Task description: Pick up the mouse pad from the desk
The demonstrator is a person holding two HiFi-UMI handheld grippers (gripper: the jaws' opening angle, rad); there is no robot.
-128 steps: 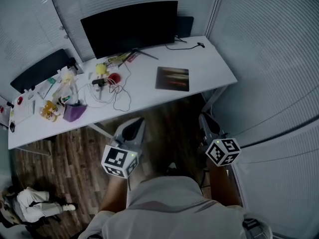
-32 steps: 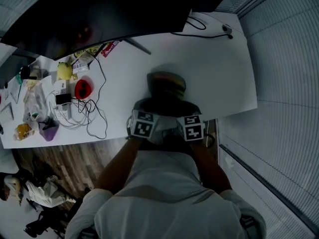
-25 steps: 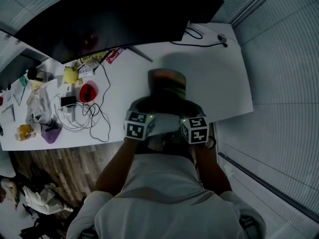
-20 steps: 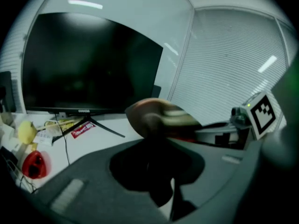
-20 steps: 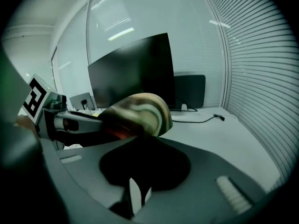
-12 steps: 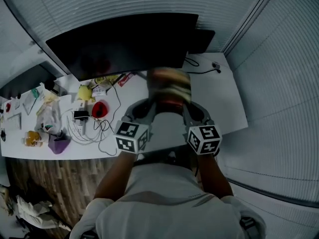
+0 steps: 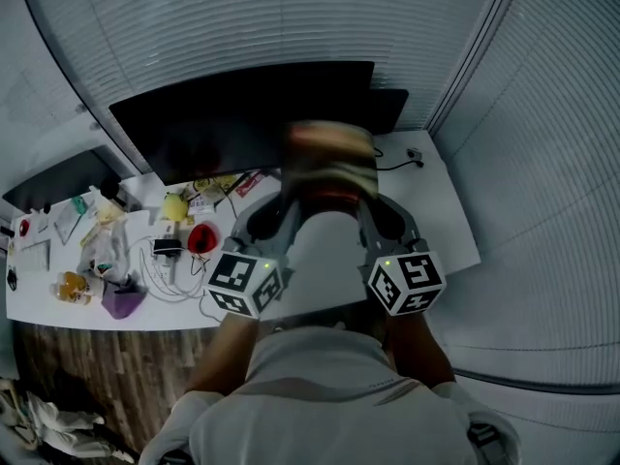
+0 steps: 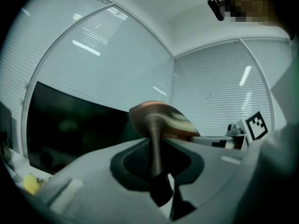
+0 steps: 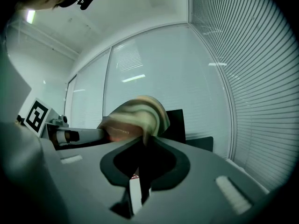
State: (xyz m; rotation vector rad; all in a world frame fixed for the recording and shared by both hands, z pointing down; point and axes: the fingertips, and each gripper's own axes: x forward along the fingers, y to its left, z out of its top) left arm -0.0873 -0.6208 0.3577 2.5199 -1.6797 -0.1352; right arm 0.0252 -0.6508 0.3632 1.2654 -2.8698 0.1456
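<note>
Mouse pad [image 7: 329, 161] is held clear above the tabletop [image 7: 441, 226], in front of the monitor [image 7: 223, 124]. The left tool [image 7: 289, 190] and right tool [image 7: 366, 192] are each clamped on its near edge. It looks thin, light and floppy and curls between them, so two spread edge grips suit it.

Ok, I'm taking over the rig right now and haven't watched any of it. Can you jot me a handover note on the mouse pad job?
Grippers: the left gripper is shut on the mouse pad at its left side, and the right gripper is shut on its right side.
Things: the pad hangs in the air between both grippers, above the white desk and in front of the monitor.
Done: the pad is gripped and off the desk.
Left: nothing of the pickup itself. Just keep both grips shut.
</note>
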